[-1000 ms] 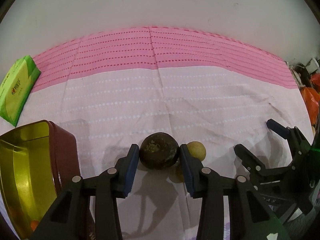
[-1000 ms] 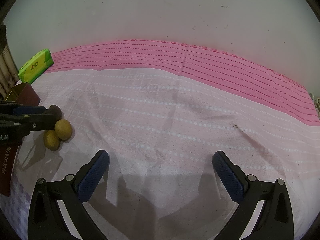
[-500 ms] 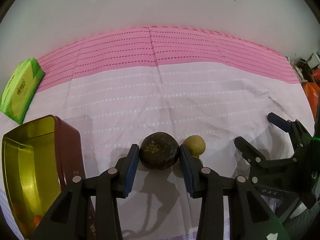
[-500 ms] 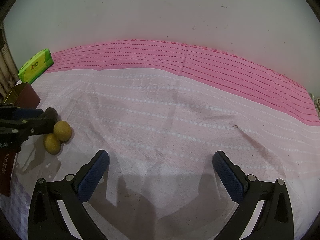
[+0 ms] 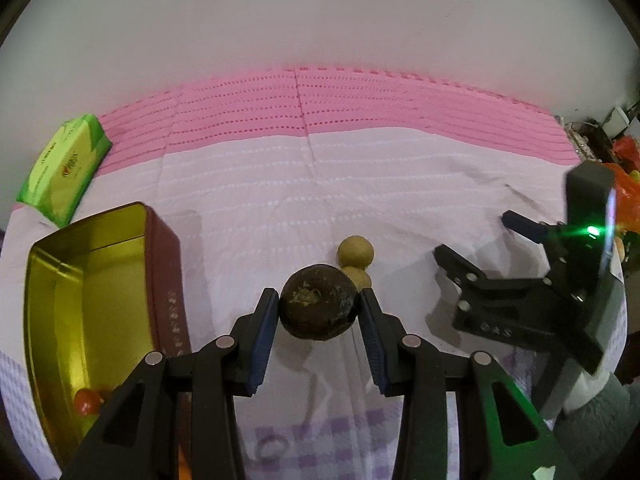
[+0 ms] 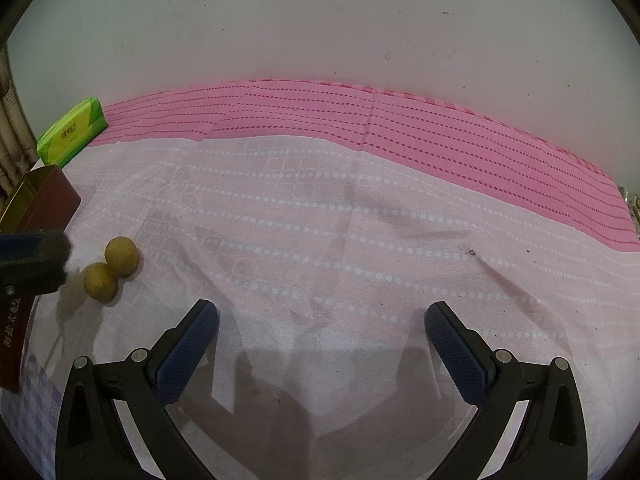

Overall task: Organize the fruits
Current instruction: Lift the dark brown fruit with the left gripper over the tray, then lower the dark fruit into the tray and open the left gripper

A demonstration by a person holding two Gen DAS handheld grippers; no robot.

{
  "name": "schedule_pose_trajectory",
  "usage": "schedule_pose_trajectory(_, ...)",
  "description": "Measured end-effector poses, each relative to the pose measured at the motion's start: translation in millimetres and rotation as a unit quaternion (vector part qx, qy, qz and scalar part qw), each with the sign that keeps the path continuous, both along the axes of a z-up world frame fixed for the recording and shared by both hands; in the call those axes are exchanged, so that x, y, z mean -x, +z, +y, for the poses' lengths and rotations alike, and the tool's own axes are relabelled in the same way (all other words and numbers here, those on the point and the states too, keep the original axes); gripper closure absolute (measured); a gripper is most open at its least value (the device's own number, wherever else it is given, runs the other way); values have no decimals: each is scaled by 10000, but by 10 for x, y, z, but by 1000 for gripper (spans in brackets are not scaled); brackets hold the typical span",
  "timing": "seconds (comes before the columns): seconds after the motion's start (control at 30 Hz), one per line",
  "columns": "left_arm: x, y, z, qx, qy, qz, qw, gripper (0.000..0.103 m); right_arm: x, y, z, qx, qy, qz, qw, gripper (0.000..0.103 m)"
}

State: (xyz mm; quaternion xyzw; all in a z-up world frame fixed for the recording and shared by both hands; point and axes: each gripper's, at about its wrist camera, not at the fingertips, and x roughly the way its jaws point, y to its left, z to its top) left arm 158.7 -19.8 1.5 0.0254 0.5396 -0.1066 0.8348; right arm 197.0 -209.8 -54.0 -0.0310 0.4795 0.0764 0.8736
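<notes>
The left gripper (image 5: 319, 312) is clamped on a dark round fruit (image 5: 318, 306), its blue pads pressed to both sides, just right of the open tin box (image 5: 100, 300), which stands on the pink cloth (image 6: 320, 240). Two small yellow fruits (image 6: 112, 268) lie touching each other on the cloth just beyond the dark fruit, and a small red thing, perhaps a fruit (image 5: 86, 400), sits inside the box. The right gripper (image 6: 320, 344) hangs farther right of the box with its jaws spread wide and nothing between them.

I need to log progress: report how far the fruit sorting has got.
Done: one small red fruit lies in the open gold-lined tin box. In hand: the left gripper clamps a dark round fruit. Left: two small tan round fruits on the pink cloth; the right gripper is open, empty.
</notes>
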Motion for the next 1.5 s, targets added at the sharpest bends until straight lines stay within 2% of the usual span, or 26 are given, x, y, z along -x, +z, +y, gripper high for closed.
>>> schedule_pose_trajectory(0.37,410,392,311,3,247,-277,9993,66,0,4,1,1,-1,1,10000,0)
schedule_pose_trajectory(0.6,564,478,656,-36,614,-346,9975,66,1,8,1,2,-3,3,10000,0)
schedule_pose_trajectory(1.17,866,325,1589,-104,1686,-159,9855,66,-1,5,-1,2,-4,6,10000,0)
schedule_pose_trajectory(1.5,979,121,1662,-26,1778,102,9840,66,1,5,-5,2,-4,6,10000,0)
